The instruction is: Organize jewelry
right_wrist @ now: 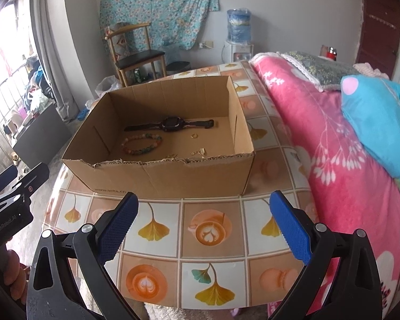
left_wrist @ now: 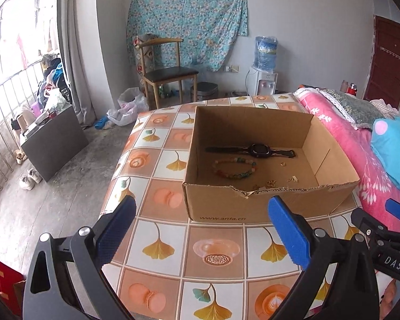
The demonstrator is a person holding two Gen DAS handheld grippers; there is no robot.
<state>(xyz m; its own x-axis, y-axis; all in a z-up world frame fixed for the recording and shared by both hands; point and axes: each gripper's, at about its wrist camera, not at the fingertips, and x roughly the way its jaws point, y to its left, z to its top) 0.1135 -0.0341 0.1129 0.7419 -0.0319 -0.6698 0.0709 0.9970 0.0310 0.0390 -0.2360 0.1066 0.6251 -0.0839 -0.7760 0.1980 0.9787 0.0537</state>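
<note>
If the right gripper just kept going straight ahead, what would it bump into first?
Probably the front wall of the cardboard box. The open right gripper points at it over bare tablecloth, though its height is hard to judge.

An open cardboard box (left_wrist: pixel 266 205) sits on the desk (left_wrist: pixel 157 240), its near rim torn and ragged, with "www.anta.cn" printed on the front wall. Inside, a black watch (left_wrist: pixel 254 150) lies flat with both straps stretched out straight, parallel to the far wall. Just in front of it, a bracelet (left_wrist: pixel 234 169) of green, orange and pale beads lies in a flattened oval loop. To the right of the bracelet, a small gold ring (left_wrist: pixel 283 164) rests apart on the box floor. Near the front rim lie a few small gold pieces (left_wrist: pixel 270 184), too tiny to identify.
</note>
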